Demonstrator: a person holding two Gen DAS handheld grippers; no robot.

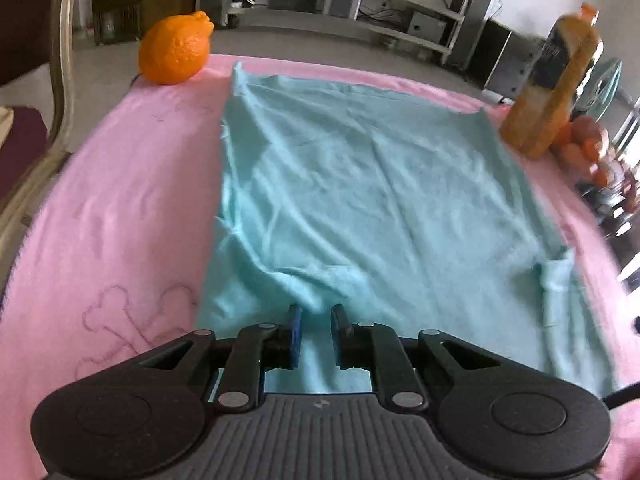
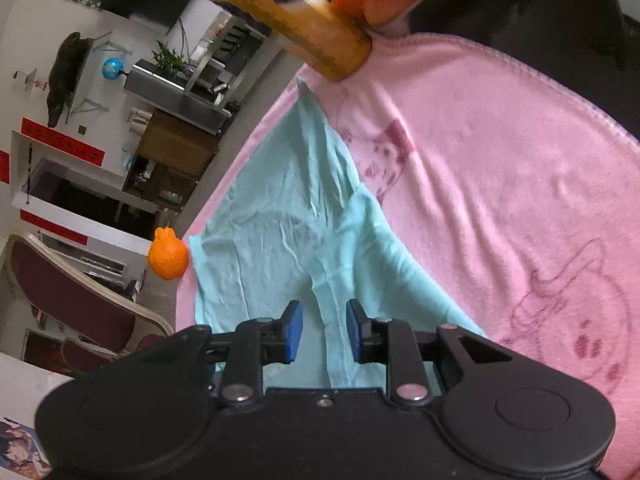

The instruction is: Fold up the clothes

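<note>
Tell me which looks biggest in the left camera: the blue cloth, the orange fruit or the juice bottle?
1. Blue cloth, by far.
2. Juice bottle.
3. Orange fruit.
Bottle and fruit look close in size, and the bottle is blurred, so that order is unsure.

— Where was the cloth [image 1: 360, 184] laid?
— Flat on the blanket [image 1: 120, 208], the left gripper [image 1: 316, 320] set at its near edge.
— And around it?
— The fruit [image 1: 176, 50] was placed at the far-left corner; the bottle [image 1: 548, 88] at the far right, with fruits piled [image 1: 584, 144] just behind it.
</note>
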